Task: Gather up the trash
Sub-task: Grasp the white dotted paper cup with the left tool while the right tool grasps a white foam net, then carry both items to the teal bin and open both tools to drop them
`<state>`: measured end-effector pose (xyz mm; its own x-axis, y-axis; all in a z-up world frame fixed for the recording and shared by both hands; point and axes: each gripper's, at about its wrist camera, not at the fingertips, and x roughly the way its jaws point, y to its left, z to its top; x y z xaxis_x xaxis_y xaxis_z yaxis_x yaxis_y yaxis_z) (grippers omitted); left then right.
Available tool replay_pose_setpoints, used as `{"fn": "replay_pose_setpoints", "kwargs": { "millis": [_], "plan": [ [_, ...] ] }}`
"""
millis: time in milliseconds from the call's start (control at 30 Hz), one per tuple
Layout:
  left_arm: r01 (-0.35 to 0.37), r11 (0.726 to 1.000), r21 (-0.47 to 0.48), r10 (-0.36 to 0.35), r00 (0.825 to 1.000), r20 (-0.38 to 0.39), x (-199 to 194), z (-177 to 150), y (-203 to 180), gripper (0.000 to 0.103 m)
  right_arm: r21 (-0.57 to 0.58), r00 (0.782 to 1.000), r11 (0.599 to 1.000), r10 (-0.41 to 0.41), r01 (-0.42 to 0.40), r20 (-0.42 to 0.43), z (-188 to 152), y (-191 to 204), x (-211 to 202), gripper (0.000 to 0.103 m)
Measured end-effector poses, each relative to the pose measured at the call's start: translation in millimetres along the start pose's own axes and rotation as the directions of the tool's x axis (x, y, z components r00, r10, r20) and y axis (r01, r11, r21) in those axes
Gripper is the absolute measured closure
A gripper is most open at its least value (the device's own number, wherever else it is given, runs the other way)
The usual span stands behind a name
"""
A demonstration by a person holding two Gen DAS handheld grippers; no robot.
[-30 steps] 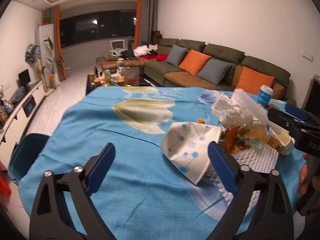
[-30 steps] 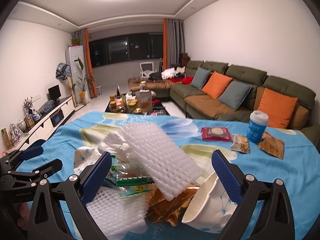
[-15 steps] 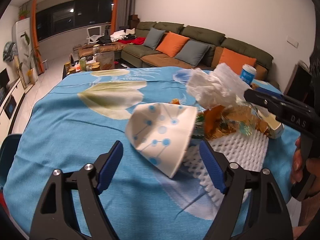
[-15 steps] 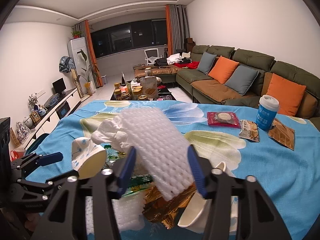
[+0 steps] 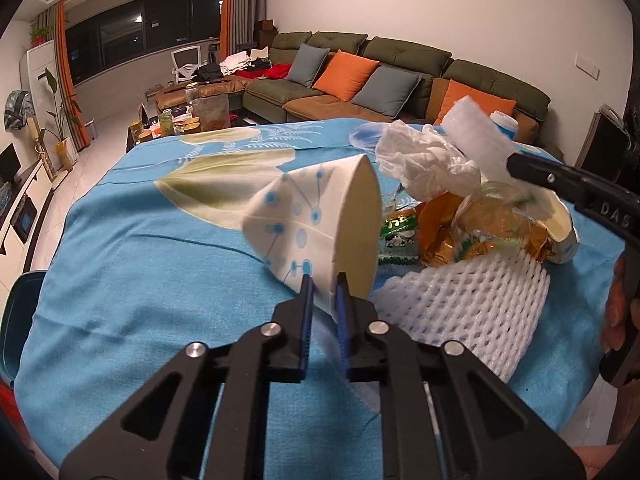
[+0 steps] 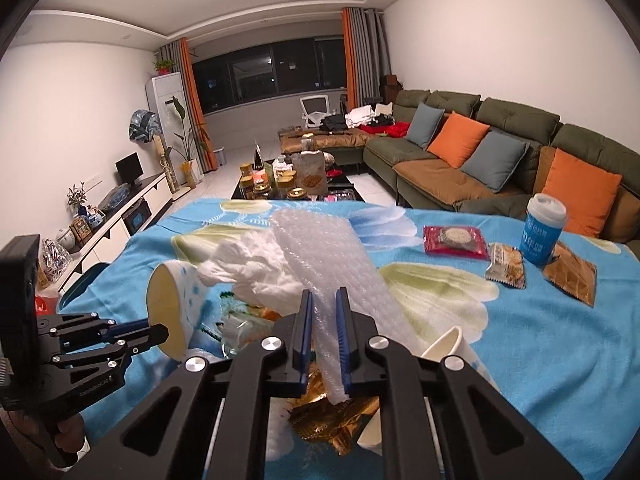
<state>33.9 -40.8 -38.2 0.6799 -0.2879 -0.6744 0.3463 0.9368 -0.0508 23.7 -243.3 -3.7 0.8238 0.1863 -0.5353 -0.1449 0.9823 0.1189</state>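
Bright ceiling light falls on a living room with a long olive-green sofa [image 6: 520, 128] carrying orange and grey cushions, and a cluttered dark coffee table [image 6: 288, 188] beyond. Nearest the cameras is a table covered by a blue cloth with pale leaf prints [image 5: 132, 264], where a heap of trash sits.

From the left wrist view, the left gripper [image 5: 323, 288] has just been closing, and its blue-padded jaws now pinch the lower rim of a white paper bowl with blue dot patterns [image 5: 316, 224]. That bowl is tipped on its side, its cream inside facing right toward the heap.

From the right wrist view, the right gripper [image 6: 323, 304] has also just been closing, and its jaws clamp a white strip of bubble wrap [image 6: 332, 264] that slants up and away over the heap. Crumpled white tissue [image 6: 256, 268] lies just left of the strip. Shiny gold snack wrappers [image 5: 480, 232] and a white foam fruit net [image 5: 460, 312] lie beneath, and a second white paper cup [image 6: 440, 344] lies tipped just right of the gripper.

Farther right on the cloth, well apart from the heap, rest a red biscuit packet [image 6: 456, 242], a small beige snack packet [image 6: 506, 266], a brown foil packet [image 6: 572, 278], and an upright blue cup with a white lid [image 6: 542, 230].
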Motion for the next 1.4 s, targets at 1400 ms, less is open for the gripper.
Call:
{"fn": "replay_pose_setpoints", "kwargs": {
  "millis": [1400],
  "plan": [
    [-0.185, 0.968, -0.167, 0.209, 0.968, 0.141, -115.9, -22.0, 128.1, 0.1, -0.083, 0.868, 0.871, 0.49, -0.484, 0.078, 62.8, 104.5, -10.3, 0.093]
  ]
}}
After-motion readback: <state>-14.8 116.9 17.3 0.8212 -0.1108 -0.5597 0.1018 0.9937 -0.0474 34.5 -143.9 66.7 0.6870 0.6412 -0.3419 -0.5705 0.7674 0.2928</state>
